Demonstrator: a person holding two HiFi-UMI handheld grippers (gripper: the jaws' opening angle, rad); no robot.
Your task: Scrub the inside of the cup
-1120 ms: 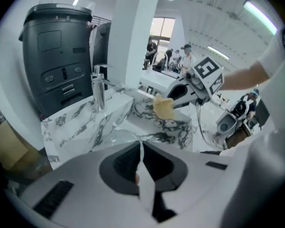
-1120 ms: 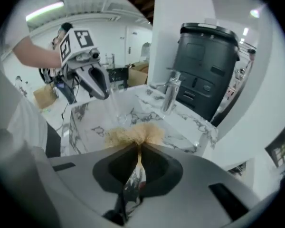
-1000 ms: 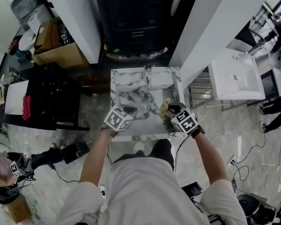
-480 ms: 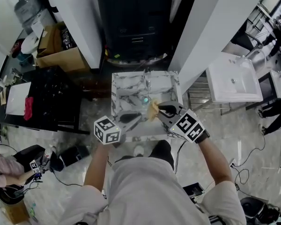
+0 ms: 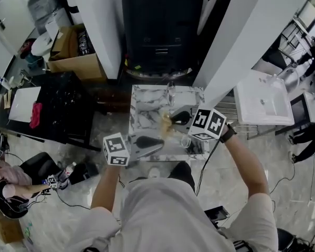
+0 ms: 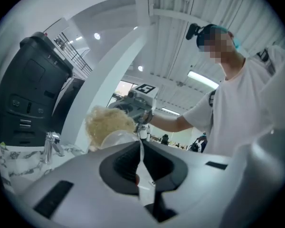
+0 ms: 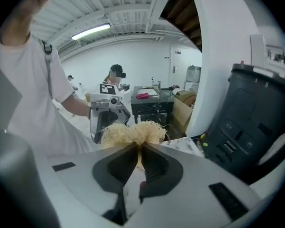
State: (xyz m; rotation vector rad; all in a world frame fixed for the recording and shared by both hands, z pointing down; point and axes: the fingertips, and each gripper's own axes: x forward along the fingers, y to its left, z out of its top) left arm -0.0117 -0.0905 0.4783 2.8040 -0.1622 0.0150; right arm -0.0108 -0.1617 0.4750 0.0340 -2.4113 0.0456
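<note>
We clamp cup wall in left gripper. Right gripper pinches fibre scrubber, just beyond cup.

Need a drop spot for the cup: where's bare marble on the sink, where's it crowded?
Bare: the far-left part of the marble sink, between its left edge and the faucet, plus a narrower strip right of the faucet. Crowded: the near half, where the left gripper pinching the cup and the right gripper pinching the scrubber hang over it.
</note>
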